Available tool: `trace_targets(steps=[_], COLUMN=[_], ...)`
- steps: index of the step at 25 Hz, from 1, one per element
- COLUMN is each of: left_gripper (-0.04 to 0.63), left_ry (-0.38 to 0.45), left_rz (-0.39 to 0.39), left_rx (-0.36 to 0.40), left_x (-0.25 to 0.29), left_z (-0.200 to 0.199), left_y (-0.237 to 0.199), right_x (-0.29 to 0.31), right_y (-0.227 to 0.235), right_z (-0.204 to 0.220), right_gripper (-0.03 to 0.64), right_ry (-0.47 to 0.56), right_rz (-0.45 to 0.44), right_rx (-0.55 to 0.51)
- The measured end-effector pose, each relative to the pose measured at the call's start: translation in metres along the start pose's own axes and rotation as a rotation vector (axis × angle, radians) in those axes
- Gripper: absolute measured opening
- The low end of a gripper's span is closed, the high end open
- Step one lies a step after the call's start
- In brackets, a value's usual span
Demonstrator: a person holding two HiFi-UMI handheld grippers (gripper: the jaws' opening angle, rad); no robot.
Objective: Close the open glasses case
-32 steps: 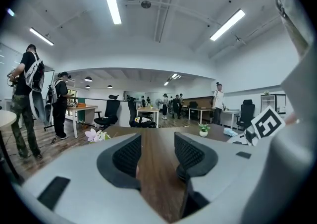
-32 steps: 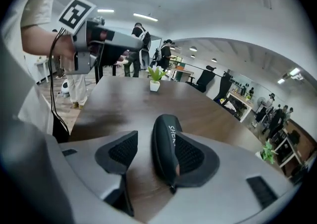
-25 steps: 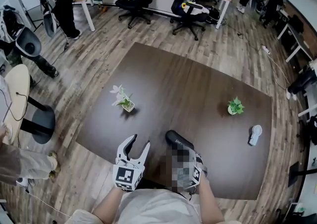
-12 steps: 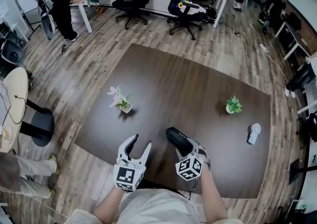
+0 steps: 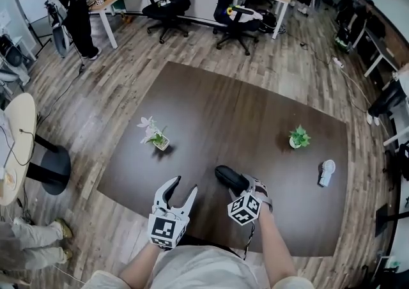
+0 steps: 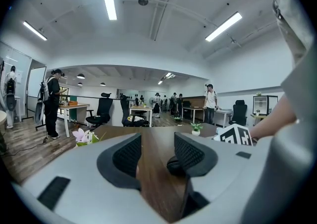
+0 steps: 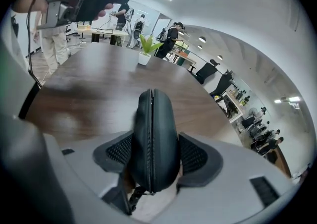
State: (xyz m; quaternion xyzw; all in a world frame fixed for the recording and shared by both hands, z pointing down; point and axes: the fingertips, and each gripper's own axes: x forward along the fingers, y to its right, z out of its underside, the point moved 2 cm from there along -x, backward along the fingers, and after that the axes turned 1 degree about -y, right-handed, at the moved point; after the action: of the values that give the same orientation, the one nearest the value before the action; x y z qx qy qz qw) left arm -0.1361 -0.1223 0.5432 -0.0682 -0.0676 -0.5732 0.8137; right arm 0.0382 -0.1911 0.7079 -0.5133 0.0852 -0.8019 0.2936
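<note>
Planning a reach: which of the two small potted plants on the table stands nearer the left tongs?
The flowering plant, pale pink blooms; the all-green plant stands much farther right.

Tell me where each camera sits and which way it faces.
Head view: on the person's head, looking steeply down at the table; both forearms, left gripper and right gripper show.
Left gripper view: rides that gripper, facing level across the table; its parted, empty jaws show.
Right gripper view: faces down along its jaws, just opening wider, straddling the glasses case.
Head and right views share the case.
</note>
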Motion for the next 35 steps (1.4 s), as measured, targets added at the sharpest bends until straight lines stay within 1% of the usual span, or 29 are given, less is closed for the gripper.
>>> trace_targets(steps=[3, 10, 12, 15, 20, 27, 30, 35], left_gripper=[0.210, 0.209, 0.209, 0.209, 0.210, 0.213, 0.215, 0.214], left_ry=[-0.005, 0.002, 0.005, 0.010, 0.038, 0.110, 0.149, 0.210], left_rz=[0.010, 0.011, 0.015, 0.023, 0.058, 0.144, 0.187, 0.227], left_rx=[0.004, -0.016, -0.015, -0.024, -0.037, -0.037, -0.029, -0.019], left_x=[0.001, 0.003, 0.003, 0.004, 0.011, 0.033, 0.042, 0.052], left_z=[0.001, 0.001, -0.001, -0.004, -0.018, -0.055, -0.074, -0.102], left_y=[0.003, 0.002, 0.003, 0.003, 0.007, 0.028, 0.039, 0.053], right_x=[0.005, 0.007, 0.005, -0.002, -0.036, -0.108, -0.143, -0.208], right_y=[-0.003, 0.001, 0.001, 0.006, 0.028, 0.075, 0.094, 0.126], right_z=[0.003, 0.003, 0.002, -0.004, -0.023, -0.049, -0.056, -0.060], right_gripper=[0.276, 0.270, 0.268, 0.267, 0.267, 0.267, 0.267, 0.267], right_ry=[-0.021, -0.020, -0.012, 0.027, 0.144, 0.357, 0.461, 0.643], right_rz=[0.007, 0.024, 0.023, 0.025, 0.060, 0.164, 0.230, 0.381], right_rx=[-0.009, 0.045, 0.072, 0.149, 0.294, 0.454, 0.511, 0.620])
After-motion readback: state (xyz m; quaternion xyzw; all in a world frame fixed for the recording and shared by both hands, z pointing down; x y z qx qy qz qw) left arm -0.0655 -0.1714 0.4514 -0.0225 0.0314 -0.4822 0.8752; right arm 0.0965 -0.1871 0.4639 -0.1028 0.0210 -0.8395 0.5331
